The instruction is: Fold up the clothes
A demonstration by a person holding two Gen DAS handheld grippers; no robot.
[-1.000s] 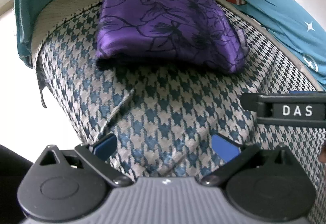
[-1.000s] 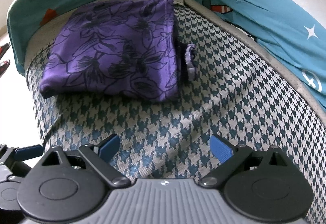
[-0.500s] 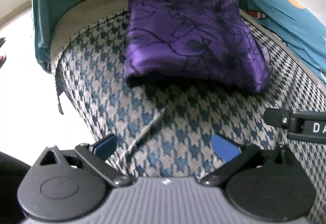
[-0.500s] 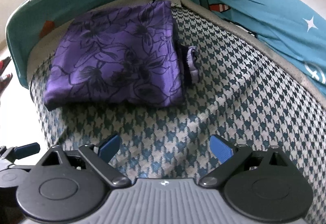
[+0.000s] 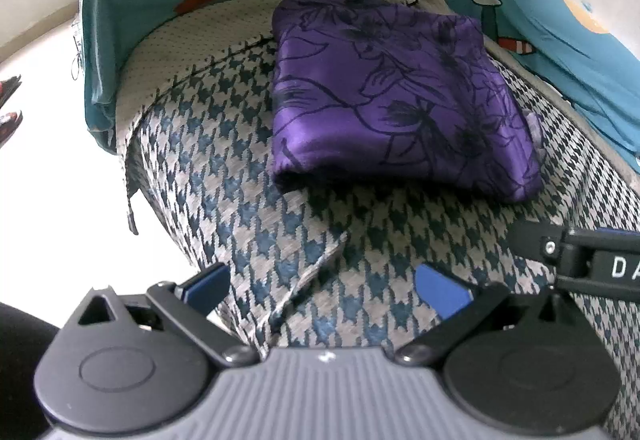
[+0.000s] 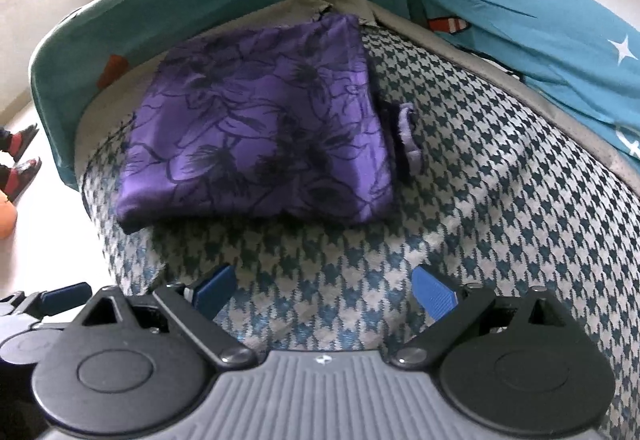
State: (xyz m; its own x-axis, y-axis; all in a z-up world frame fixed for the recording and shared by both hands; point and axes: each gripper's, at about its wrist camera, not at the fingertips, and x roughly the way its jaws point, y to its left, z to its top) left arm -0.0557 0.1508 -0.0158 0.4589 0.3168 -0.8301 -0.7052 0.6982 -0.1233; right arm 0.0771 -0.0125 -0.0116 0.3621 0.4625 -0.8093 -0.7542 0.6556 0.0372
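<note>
The purple floral garment (image 5: 396, 95) sits folded on the houndstooth blanket (image 5: 248, 191), near the teal sheet (image 6: 520, 11). Left hand-held gripper (image 5: 324, 286) and right hand-held gripper (image 6: 324, 290) are both spread wide, holding nothing, well short of it.

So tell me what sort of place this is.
Probably a bedroom at home: a houndstooth cover over a bed-like surface, a cartoon-print sheet behind it, and sandals on the floor. A folded purple garment lies on top.

Home bedroom, cartoon-print teal bedsheet (image 6: 520, 11), houndstooth blanket (image 6: 500, 179), sandals (image 6: 20, 159) on floor
</note>
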